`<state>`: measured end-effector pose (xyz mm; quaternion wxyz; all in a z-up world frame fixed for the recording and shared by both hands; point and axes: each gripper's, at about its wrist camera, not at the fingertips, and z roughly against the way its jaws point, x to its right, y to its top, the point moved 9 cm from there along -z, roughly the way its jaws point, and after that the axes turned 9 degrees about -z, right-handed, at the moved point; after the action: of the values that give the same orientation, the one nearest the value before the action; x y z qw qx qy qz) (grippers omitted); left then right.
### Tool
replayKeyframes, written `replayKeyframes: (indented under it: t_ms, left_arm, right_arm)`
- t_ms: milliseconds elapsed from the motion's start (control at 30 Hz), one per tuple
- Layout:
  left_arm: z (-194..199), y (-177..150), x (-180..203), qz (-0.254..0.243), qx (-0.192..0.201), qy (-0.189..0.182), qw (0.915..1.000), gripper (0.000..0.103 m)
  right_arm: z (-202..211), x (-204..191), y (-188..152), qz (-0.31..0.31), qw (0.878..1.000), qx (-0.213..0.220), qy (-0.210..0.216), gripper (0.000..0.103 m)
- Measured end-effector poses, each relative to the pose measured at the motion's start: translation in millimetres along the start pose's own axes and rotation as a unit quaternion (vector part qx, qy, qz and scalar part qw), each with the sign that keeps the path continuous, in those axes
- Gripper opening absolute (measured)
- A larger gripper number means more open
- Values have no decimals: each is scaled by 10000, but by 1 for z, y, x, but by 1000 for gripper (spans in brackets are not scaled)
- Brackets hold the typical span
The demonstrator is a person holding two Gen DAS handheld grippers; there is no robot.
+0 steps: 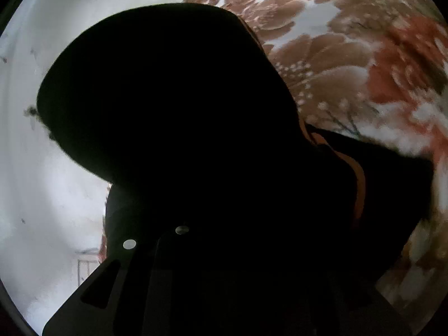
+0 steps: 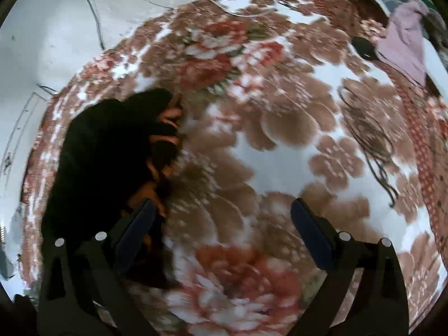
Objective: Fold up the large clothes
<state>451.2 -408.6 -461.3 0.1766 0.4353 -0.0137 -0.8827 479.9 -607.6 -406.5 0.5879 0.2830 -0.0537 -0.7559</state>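
Note:
A black garment [image 1: 173, 98] with orange stripes [image 1: 358, 184] fills most of the left wrist view and drapes over my left gripper [image 1: 212, 240]. The fingers are lost in the dark under the cloth, and the jaws appear nearly closed on it. In the right wrist view the same black garment [image 2: 106, 162] lies bunched at the left on a floral blanket [image 2: 266, 128]. My right gripper [image 2: 224, 224] hangs open over the blanket, its left finger [image 2: 140, 229] beside the garment's edge. Nothing is between its fingers.
The brown, red and white floral blanket [image 1: 350, 56] lies on a white floor [image 2: 42, 42]. A pink cloth [image 2: 403, 44] and a small black object [image 2: 364, 47] sit at its far right edge. A dark cord [image 2: 369, 140] lies on the blanket, and cables [image 2: 95, 22] run across the floor.

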Motion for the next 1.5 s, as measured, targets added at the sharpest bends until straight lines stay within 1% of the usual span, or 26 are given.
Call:
replayKeyframes:
  t_ms: [100,200,267,333,400,533,600,667,700,800,867,933,1000,1100,1133,1167,1200,1233,1267,1300,1333,1367,1400,1433,1467,1500]
  left_arm:
    - [1,-6,1,-181,119,21,9998,17]
    - [-1,-11,2,-372,270,27,9989,17]
    - [0,-13,5,-509,379,41,9980,17]
    - [0,-17,4,-622,454,64,9970,17]
    - [0,-16,6,-686,509,70,9963,17]
    - [4,-13,9,-815,585,96,9949,17]
    - [7,-16,13,-947,608,156,9935,17]
    - [8,-18,16,-1044,650,196,9922,17]
    - [8,-20,16,-1070,687,197,9917,17]
    - [7,-16,10,-1098,722,182,9912,17]
    - [8,-15,11,-1104,728,175,9911,17]
    - [5,-12,7,-1114,726,174,9910,17]
    - [6,-11,6,-1128,731,188,9907,17]
    - [8,-12,8,-1219,747,232,9895,17]
    - [9,-12,9,-1250,763,248,9889,17]
    - [9,-13,9,-1276,778,258,9884,17]
    - [9,-14,10,-1302,778,267,9881,17]
    - [8,-16,11,-1347,773,290,9874,18]
    - [9,-17,11,-1376,801,331,9867,21]
    - [11,-18,10,-1421,867,418,9852,24]
    - [14,-18,9,-1449,910,487,9840,32]
    - [20,-20,6,-1471,991,543,9826,46]
    - [27,-22,4,-1486,1096,578,9811,51]
    - [33,-25,2,-1488,1165,595,9802,65]
    - [46,-31,-4,-1444,1289,661,9788,71]
    - [51,-35,-9,-1379,1338,714,9788,71]
  right_arm:
    - [-1,-19,10,-17,9991,-165,397,97]
    - [-9,-41,22,-323,9933,-554,959,97]
    - [-18,-59,23,-414,9853,-965,1347,97]
    - [-32,-81,18,-532,9705,-1559,1758,97]
    - [-45,-92,14,-549,9652,-1906,1703,97]
    - [-77,-100,-5,-478,9554,-2633,1246,97]
    - [-80,-111,-17,-529,9443,-2909,1441,97]
    - [-71,-123,-20,-349,9439,-2893,1555,97]
    - [-66,-126,-17,-285,9477,-2792,1517,97]
    - [-43,-127,0,-388,9544,-2492,1596,97]
    - [-31,-131,6,-465,9521,-2426,1803,97]
    - [-31,-138,-1,-462,9429,-2659,1952,97]
    - [-47,-144,-20,-346,9327,-3085,1837,97]
    - [-74,-150,-47,-232,9224,-3444,1734,97]
    - [-80,-150,-51,-167,9229,-3470,1662,94]
    - [-86,-148,-56,-93,9232,-3502,1581,79]
    - [-93,-145,-61,-29,9244,-3523,1462,48]
    - [-97,-136,-61,16,9300,-3457,1250,28]
    - [-98,-131,-60,19,9334,-3389,1176,20]
    - [-92,-130,-59,-81,9303,-3373,1437,17]
    - [-87,-131,-59,-81,9287,-3359,1570,16]
    - [-78,-130,-60,-32,9281,-3329,1668,15]
    - [-69,-129,-61,-74,9268,-3310,1774,15]
    - [-63,-128,-62,-142,9249,-3311,1865,14]
    - [-56,-125,-62,-252,9225,-3303,1982,14]
    - [-51,-124,-61,-377,9205,-3284,2082,14]
